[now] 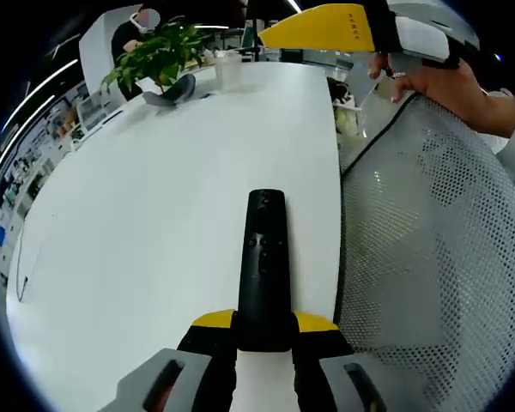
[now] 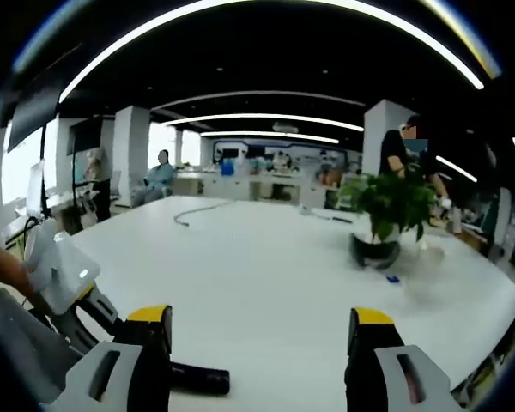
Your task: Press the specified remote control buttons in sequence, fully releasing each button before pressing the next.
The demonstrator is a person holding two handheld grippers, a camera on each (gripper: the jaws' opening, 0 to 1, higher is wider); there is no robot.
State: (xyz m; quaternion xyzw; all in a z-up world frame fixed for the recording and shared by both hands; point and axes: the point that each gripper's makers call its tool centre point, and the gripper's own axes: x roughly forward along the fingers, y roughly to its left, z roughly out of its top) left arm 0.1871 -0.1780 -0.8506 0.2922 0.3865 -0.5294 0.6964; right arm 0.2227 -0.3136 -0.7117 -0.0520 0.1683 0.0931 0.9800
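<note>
A black remote control sits clamped at its near end between the yellow-tipped jaws of the left claw, its button face up and its far end reaching out over the white counter in the left gripper view. To the side of the remote, past the counter's edge, the perforated mesh back of a chair stands close by, a dark cable running along it. Higher in that view the right claw enters, yellow and white, with a person's hand wrapped round its grip; from here it cannot be told how its jaws stand. In the right gripper view the right claw is spread wide with nothing between its jaws, held above the counter, while the end of the remote control lies low in the picture beside the left claw's white body. Farther off on the counter stands a potted plant in a dark pot, a cable looped beyond it. At the back are office desks, white columns, ceiling light strips and several people.
</note>
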